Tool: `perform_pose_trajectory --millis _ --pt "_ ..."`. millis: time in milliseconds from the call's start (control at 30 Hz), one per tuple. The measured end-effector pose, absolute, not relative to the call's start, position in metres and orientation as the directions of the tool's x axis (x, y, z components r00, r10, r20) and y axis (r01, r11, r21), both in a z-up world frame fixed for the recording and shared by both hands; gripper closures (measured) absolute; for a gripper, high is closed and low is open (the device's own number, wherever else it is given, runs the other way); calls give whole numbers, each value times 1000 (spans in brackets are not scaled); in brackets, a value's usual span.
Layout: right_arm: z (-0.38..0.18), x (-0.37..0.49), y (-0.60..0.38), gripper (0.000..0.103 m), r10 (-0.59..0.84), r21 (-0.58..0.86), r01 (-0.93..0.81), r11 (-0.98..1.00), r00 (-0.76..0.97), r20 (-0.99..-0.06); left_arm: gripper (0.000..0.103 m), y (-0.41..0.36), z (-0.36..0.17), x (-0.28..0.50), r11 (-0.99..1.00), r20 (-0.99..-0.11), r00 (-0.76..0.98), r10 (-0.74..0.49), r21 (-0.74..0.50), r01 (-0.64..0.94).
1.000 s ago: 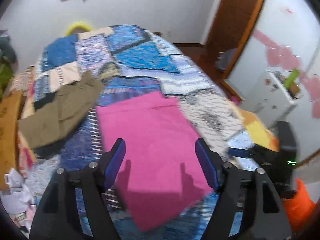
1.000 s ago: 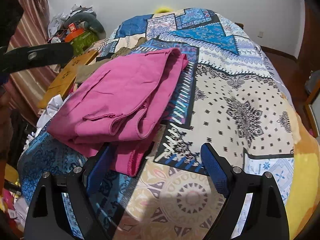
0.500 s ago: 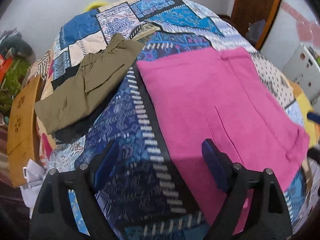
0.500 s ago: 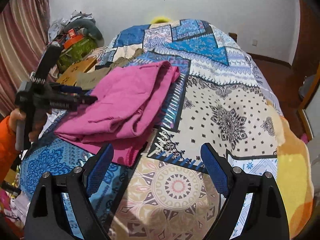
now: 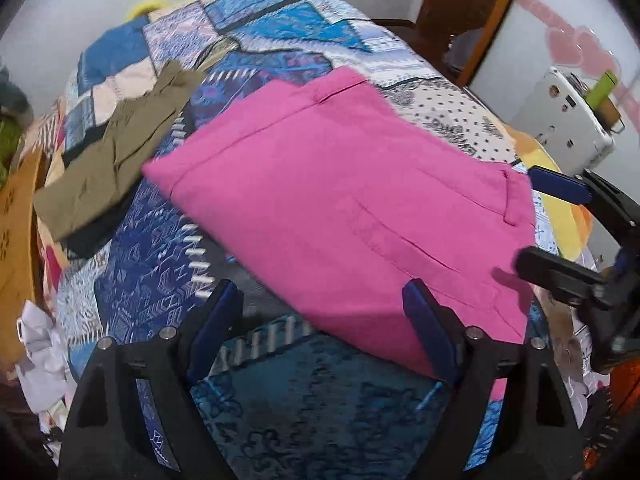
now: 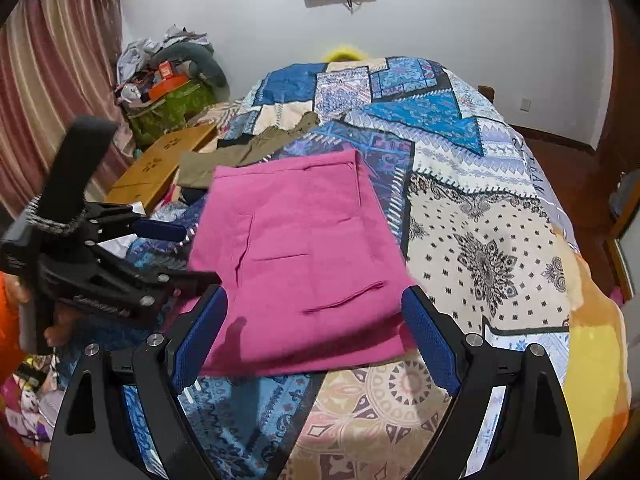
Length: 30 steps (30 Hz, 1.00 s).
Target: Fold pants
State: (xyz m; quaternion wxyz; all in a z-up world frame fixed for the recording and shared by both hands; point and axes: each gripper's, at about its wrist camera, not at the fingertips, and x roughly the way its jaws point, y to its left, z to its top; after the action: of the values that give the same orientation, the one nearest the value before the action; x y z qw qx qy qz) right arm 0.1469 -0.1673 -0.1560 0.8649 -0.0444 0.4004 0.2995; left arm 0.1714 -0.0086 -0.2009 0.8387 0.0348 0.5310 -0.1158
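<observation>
The pink pants (image 5: 352,200) lie folded in a flat rectangle on the patterned bedspread (image 5: 156,264); they also show in the right wrist view (image 6: 304,256). My left gripper (image 5: 324,332) is open and empty, just short of the pants' near edge. My right gripper (image 6: 316,332) is open and empty, at the pants' near edge. The right gripper shows at the right of the left wrist view (image 5: 568,236), and the left gripper at the left of the right wrist view (image 6: 176,252), both beside the pants.
Folded olive-brown pants (image 5: 112,164) lie on the bed to the left of the pink ones, also seen from the right wrist (image 6: 244,152). A cardboard box (image 6: 160,164) and clutter stand beside the bed. A white appliance (image 5: 560,120) stands at the right.
Both grippers have shifted their aim onto the pink pants. The pants now lie flatter and squarer than a second ago. Both grippers have stayed open.
</observation>
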Motion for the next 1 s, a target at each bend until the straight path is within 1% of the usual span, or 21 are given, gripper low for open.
perform_pose_trajectory --millis 67,167,267,433,633,733,767,867,1000 --pt "-159 147 -171 15 473 156 -549 821 500 -726 18 -12 -193 171 971 -882 452 -131 -22 239" --pt "-166 148 -180 15 472 186 -531 827 475 -743 18 -4 -181 180 979 -857 511 -67 43 201" --pt "-176 150 -183 15 456 183 -523 832 459 -763 17 10 -172 200 985 -849 527 -40 54 161" --pt "-189 156 -189 15 488 242 -515 822 420 -765 16 37 -169 242 992 -841 542 10 76 100" --pt "-189 160 -190 15 484 213 -538 815 432 -761 14 56 -191 287 991 -870 489 56 106 76" --pt "-189 166 -193 15 467 202 -525 827 442 -766 13 58 -217 299 982 -895 429 119 169 80" --pt "-189 168 -194 15 459 198 -516 833 448 -767 10 60 -226 299 979 -900 413 138 186 79" --pt "-187 173 -202 15 434 192 -476 858 474 -766 4 74 -231 286 988 -896 427 120 151 37" --pt "-179 174 -213 15 417 193 -433 881 516 -748 4 89 -230 261 996 -906 416 79 93 12"
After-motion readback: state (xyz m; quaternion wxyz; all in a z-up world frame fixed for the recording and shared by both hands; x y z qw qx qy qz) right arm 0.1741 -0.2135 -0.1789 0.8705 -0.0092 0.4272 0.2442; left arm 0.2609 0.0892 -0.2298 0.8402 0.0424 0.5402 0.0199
